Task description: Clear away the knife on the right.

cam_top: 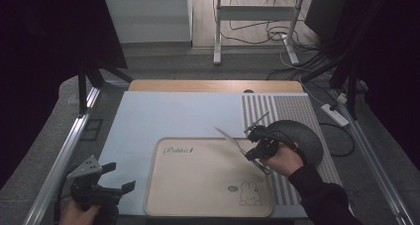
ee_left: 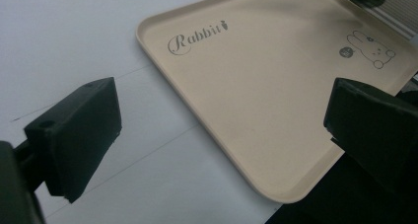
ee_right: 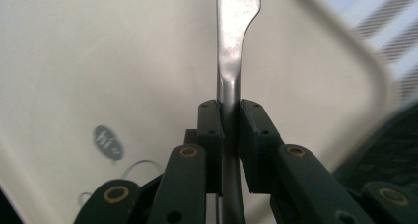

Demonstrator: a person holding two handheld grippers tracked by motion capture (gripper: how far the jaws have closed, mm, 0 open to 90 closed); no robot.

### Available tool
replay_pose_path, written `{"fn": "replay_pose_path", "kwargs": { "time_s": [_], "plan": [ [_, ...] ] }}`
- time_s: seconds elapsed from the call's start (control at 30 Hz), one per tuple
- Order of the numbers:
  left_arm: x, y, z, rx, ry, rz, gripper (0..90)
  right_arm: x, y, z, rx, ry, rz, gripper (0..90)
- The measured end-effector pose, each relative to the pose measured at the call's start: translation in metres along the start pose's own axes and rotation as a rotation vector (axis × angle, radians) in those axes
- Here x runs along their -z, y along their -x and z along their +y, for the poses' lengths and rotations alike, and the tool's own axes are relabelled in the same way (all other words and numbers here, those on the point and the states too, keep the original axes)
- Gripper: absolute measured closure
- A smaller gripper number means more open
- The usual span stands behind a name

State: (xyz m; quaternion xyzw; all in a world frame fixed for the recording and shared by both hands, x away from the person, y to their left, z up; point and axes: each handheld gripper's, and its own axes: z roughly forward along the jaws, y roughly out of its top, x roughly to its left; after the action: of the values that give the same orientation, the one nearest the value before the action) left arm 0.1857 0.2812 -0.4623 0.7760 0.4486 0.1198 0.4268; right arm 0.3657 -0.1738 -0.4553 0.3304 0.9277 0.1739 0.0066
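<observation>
- My right gripper [cam_top: 255, 144] has its jaws pressed tight on the narrow handle of a metal knife [cam_top: 229, 137]; in the right gripper view the steel shaft [ee_right: 230, 66] runs straight up between my two black pads [ee_right: 209, 130] and widens toward the blade above them.
- In the high view that knife slants up and to the left from my right hand [cam_top: 282, 159], its tip hanging over the far right part of the beige tray [cam_top: 198, 195].
- I cannot tell whether the blade touches the tray; it looks lifted off it.
- My left gripper [cam_top: 118, 177] sits at the near left corner of the table, its jaws spread wide with nothing between them.
- In the left gripper view my two black fingers [ee_left: 74, 135] stand far apart, framing the near left corner of the tray [ee_left: 276, 150], touching neither it nor the white table surface [ee_left: 59, 41].
- The tray lies flat at the near middle of the white table [cam_top: 148, 121], with "Rabbit" lettering [cam_top: 177, 149] at its far left and a rabbit drawing [cam_top: 250, 193] at its near right.
- To the right of the tray lies a grey-and-white striped mat [cam_top: 287, 108], and a dark round object [cam_top: 299, 136] lies on it just behind my right hand.
</observation>
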Motion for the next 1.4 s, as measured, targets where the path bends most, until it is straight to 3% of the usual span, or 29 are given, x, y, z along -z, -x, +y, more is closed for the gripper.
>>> {"fn": "replay_pose_path", "kwargs": {
  "time_s": [0.27, 0.47, 0.53, 0.6, 0.67, 0.7, 0.83, 0.93, 1.1, 1.2, 1.3, 1.4],
  "plan": [
    [0.000, 0.000, 0.000, 0.000, 0.002, -0.002, 1.9, -0.020, -0.027, -0.009, 0.006, -0.051, 0.008, 79.9],
    [0.000, 0.000, 0.000, -0.006, 0.000, -0.002, 1.9, -0.037, -0.042, -0.022, 0.017, -0.119, 0.006, 79.3],
    [0.000, 0.000, 0.000, -0.006, -0.001, -0.001, 1.9, -0.037, -0.044, -0.023, 0.026, -0.112, 0.005, 78.2],
    [0.000, 0.000, 0.000, -0.006, -0.001, -0.001, 1.9, -0.032, -0.042, -0.021, 0.027, -0.087, 0.043, 63.4],
    [-0.001, 0.000, 0.000, -0.006, -0.003, 0.000, 1.9, -0.024, -0.038, -0.016, 0.031, -0.042, 0.056, 62.4],
    [-0.001, 0.000, 0.000, -0.007, -0.004, 0.001, 1.9, -0.021, -0.037, -0.013, 0.045, -0.017, 0.051, 64.0],
    [-0.001, 0.000, 0.001, -0.007, -0.006, 0.000, 1.9, -0.020, -0.041, 0.001, 0.136, 0.018, 0.071, 87.6],
    [-0.001, 0.000, 0.001, -0.006, -0.007, 0.000, 1.9, -0.030, -0.048, 0.015, 0.195, 0.003, 0.103, 89.6],
    [0.000, 0.000, 0.000, -0.004, -0.005, 0.002, 2.0, -0.057, -0.058, 0.028, 0.286, -0.031, 0.088, 89.6],
    [0.000, 0.000, 0.000, -0.007, -0.006, 0.003, 2.0, -0.064, -0.055, 0.027, 0.284, -0.045, 0.087, 89.6],
    [0.000, 0.001, 0.000, -0.009, -0.007, 0.004, 2.0, -0.061, -0.049, 0.025, 0.274, -0.049, 0.036, 89.7],
    [0.000, 0.001, 0.000, -0.009, -0.006, 0.003, 2.0, -0.058, -0.039, 0.019, 0.235, -0.050, 0.043, 89.7]
  ]
}}
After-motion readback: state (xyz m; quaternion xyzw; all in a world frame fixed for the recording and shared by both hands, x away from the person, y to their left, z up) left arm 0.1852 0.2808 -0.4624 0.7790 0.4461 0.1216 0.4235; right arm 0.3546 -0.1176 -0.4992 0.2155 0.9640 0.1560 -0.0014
